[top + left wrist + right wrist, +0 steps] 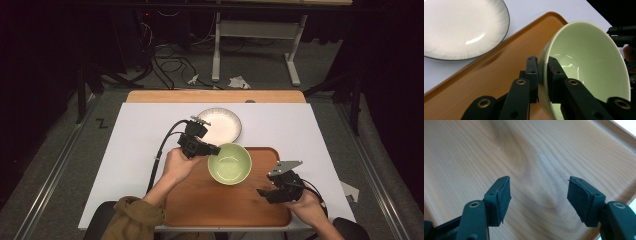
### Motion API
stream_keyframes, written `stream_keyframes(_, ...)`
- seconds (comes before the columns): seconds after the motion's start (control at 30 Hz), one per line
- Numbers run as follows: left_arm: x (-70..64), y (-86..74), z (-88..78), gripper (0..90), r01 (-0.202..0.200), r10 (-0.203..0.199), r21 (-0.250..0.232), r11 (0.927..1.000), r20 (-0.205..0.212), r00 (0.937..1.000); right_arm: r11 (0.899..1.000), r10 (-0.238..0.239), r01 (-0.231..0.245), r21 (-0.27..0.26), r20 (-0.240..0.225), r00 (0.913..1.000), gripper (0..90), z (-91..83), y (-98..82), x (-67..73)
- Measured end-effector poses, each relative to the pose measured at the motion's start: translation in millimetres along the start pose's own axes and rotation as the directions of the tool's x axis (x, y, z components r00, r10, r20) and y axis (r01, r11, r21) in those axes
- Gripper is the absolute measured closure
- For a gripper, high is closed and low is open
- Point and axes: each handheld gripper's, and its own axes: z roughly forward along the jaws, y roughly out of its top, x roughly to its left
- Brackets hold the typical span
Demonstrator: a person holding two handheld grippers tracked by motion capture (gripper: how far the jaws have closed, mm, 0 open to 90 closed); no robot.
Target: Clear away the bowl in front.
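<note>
Left gripper [543, 68] clamped on the near rim of the green bowl [589, 62], one jaw inside and one outside, bowl tilted over the wooden tray [200, 200] just beside the white plate [220, 126]; right gripper [539, 195] spread wide, gripping nothing, above bare tray.

White plate [222, 125] on the white table [140, 150], just beyond the wooden tray [200, 205].
</note>
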Motion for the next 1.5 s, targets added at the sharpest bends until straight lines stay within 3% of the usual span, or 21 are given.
stream_keyframes(0.6, 3.3, -15.5, 21.0, 81.1, 0.017, -0.018, 0.051, 0.9985, 0.007, 0.9998, 1.0, 0.0, 0.0, 0.0, 0.001, 1.0, 35.6, 0.0, 0.0, 0.0)
stream_keyframes(1.5, 8.8, -26.5, 40.2, 80.8, 0.056, -0.056, 0.071, 0.9959, -0.003, 0.9984, 1.0, 0.001, -0.001, 0.001, 0.001, 1.0, 35.6, 0.0, 0.1, 0.5)
